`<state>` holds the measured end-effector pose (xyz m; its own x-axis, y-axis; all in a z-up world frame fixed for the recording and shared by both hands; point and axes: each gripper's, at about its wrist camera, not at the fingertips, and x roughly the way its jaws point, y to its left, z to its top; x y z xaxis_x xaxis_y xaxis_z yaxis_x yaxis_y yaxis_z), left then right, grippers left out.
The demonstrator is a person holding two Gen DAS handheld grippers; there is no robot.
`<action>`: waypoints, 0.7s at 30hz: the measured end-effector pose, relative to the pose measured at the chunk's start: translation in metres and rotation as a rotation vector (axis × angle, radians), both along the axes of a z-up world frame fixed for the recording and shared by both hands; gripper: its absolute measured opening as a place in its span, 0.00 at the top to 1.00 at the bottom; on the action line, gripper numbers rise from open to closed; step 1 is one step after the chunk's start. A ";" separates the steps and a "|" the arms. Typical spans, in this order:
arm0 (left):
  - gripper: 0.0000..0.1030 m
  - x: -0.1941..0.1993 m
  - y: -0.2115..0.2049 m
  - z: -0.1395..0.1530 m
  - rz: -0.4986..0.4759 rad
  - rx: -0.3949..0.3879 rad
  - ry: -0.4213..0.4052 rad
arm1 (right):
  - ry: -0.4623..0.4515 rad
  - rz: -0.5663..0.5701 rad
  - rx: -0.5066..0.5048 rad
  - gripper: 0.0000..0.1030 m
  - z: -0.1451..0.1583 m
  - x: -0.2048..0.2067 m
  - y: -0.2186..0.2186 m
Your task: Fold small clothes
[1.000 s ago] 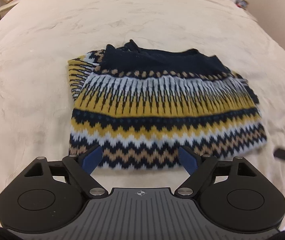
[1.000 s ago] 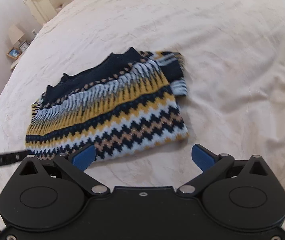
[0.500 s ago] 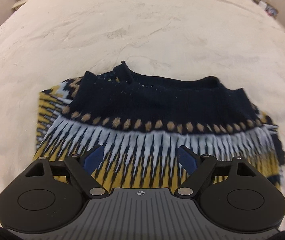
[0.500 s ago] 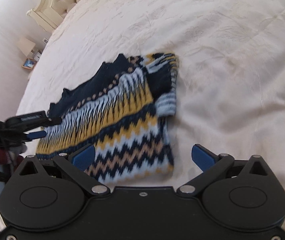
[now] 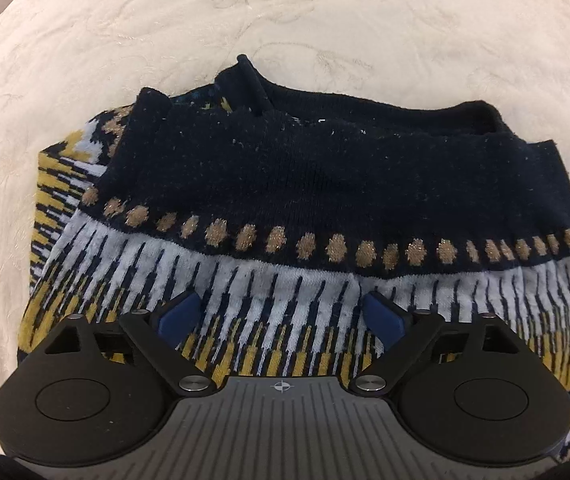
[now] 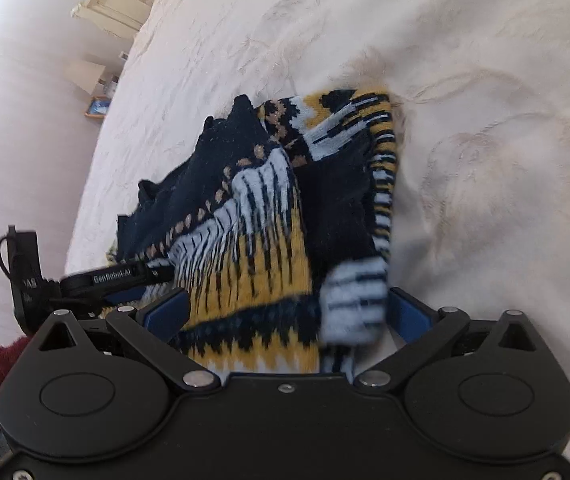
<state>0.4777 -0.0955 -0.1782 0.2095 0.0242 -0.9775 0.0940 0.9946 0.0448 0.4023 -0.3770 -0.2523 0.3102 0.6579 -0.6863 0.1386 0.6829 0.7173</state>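
Two hand-held grippers hover low over a patterned knit sweater (image 5: 285,216) that lies folded on the bed (image 5: 125,28), and both stand released, with nothing pinched between their blue pads. The left hand-held gripper (image 5: 281,314) is above the band of white and navy stripes, and its pads do not seem to press the knit. The right hand-held gripper (image 6: 285,312) reaches over the sweater's side edge, where a striped cuff (image 6: 355,304) lies between its spread fingers.

I judge the step in hand to be taking hold of the sweater for one more fold. To do it well, each gripper should go down until its lower finger slides under all layers of the edge, not only the top one, because the thick knit can slip apart. Further away, the navy collar (image 5: 325,152) sits a little bunched; it is better to flatten it before folding. Both grippers should lift together, so the stripes stay straight.
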 end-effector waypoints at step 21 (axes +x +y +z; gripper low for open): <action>0.20 0.063 -0.017 0.001 -0.046 0.005 -0.100 | -0.002 -0.025 0.117 0.55 -0.022 0.021 -0.003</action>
<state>0.5407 -0.1123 -0.1776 0.3068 0.0169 -0.9516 0.1342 0.9891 0.0609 0.4229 -0.3799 -0.2738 0.3283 0.7255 -0.6049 0.1530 0.5911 0.7919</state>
